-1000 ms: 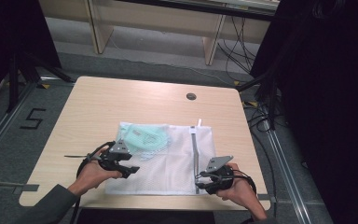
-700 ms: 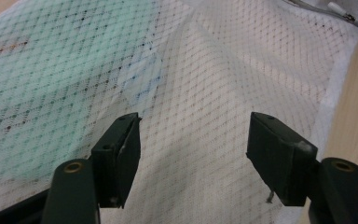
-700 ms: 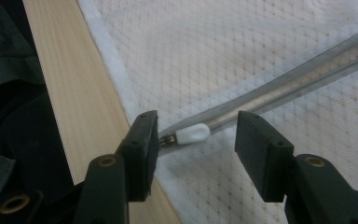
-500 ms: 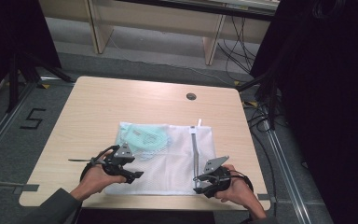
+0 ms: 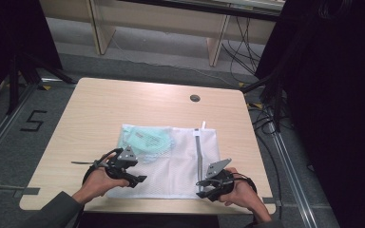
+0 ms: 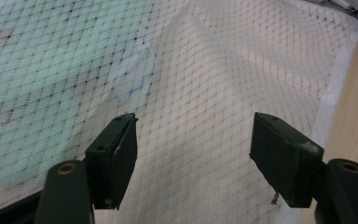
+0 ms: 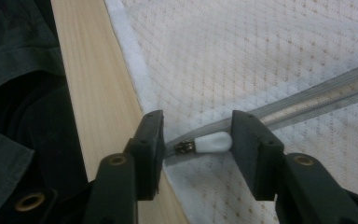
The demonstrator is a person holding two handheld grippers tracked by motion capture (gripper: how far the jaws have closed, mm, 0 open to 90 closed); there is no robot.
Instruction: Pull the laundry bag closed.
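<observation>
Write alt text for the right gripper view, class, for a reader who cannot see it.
The right gripper is open around the white plastic zipper pull of a white mesh laundry bag. The grey zipper runs up to the right, and the bag lies at the edge of a light wooden table.

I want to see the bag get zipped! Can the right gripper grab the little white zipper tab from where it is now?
Probably yes. The white zipper tab lies right between the open jaws of the right gripper, with nothing blocking it at the near edge of the mesh bag. Closing should catch it.
</observation>
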